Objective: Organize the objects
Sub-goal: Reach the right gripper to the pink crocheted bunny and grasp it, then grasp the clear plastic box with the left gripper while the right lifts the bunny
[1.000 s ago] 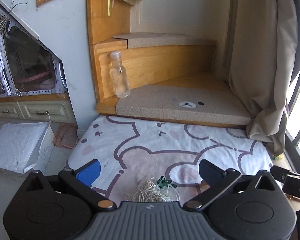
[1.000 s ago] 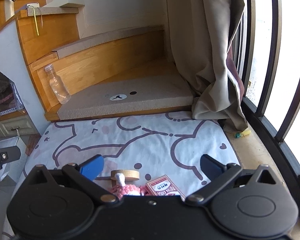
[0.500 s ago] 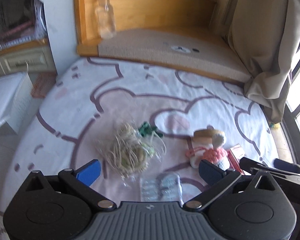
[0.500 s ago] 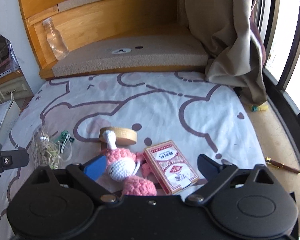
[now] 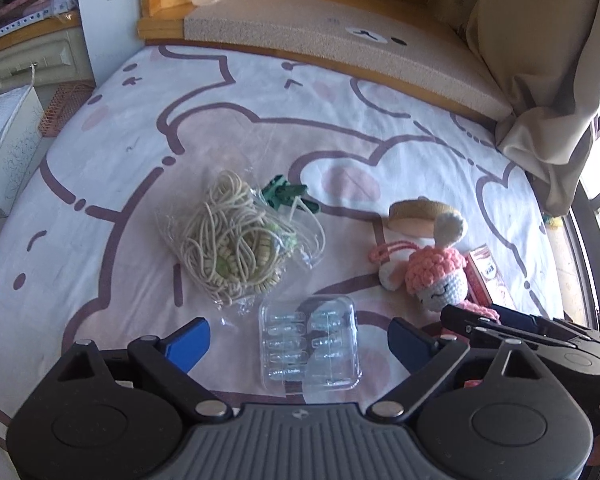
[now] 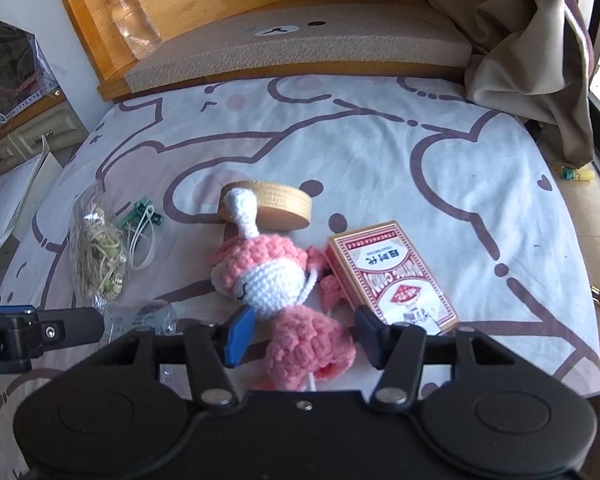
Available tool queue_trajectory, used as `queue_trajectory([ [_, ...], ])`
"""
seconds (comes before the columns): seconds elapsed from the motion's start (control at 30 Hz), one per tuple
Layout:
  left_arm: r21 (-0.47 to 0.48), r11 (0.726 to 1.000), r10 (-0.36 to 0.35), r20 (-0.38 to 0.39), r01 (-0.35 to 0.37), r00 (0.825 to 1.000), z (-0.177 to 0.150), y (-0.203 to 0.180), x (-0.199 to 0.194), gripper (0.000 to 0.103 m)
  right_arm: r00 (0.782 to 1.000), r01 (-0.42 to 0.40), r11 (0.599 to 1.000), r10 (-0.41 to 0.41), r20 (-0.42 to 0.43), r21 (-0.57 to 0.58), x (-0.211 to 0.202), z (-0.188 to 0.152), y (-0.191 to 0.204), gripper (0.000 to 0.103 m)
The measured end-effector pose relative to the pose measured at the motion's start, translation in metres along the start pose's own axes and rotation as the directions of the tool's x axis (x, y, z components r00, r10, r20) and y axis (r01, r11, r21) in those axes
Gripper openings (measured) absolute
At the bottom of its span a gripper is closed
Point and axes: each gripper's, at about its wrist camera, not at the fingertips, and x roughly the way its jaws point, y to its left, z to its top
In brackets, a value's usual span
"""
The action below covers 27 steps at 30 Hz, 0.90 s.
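Hovering wide open, the left gripper [image 5: 298, 340] is straddling a clear plastic case [image 5: 310, 347]; the right gripper [image 6: 302, 334], half open, is flanking the pink crochet doll [image 6: 278, 276]. Beyond are lying a card box [image 6: 392, 276], wooden disc [image 6: 278, 204] and bagged cord [image 5: 230, 244] on the bed sheet [image 6: 380, 140].

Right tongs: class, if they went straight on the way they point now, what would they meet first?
Probably the pink crochet doll, lying between the open right tongs; depth is hard to judge.
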Motion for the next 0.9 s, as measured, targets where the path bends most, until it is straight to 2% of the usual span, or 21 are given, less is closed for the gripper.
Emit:
queue_trajectory([
  [0.03,0.004,1.000,0.002,-0.007,-0.002,1.000,-0.001,0.000,0.002,0.093,1.000,0.020,1.000,-0.020,-0.004,-0.014,0.001,0.000,0.000,0.044],
  [0.07,0.006,1.000,0.004,-0.013,-0.004,1.000,-0.001,-0.001,0.004,0.093,1.000,0.016,1.000,-0.016,-0.007,-0.008,0.000,0.000,-0.001,0.043],
  [0.33,0.041,0.999,0.016,-0.056,-0.013,0.998,-0.007,-0.005,0.021,0.089,0.997,-0.053,0.982,0.062,-0.046,0.180,-0.011,-0.001,-0.022,0.039],
  [0.63,0.122,0.991,0.066,-0.099,-0.054,0.993,-0.017,-0.021,0.045,0.086,0.995,-0.077,0.978,0.088,-0.049,0.195,-0.025,-0.007,-0.017,0.039],
  [0.8,0.080,0.997,0.031,-0.128,-0.021,0.991,-0.022,-0.009,0.052,0.073,0.994,-0.090,0.972,0.102,-0.044,0.218,-0.032,-0.011,-0.018,0.038],
  [0.9,0.072,0.997,0.029,-0.130,-0.020,0.991,-0.022,-0.003,0.048,0.073,0.993,-0.090,0.969,0.104,-0.049,0.232,-0.035,-0.014,-0.016,0.038],
])
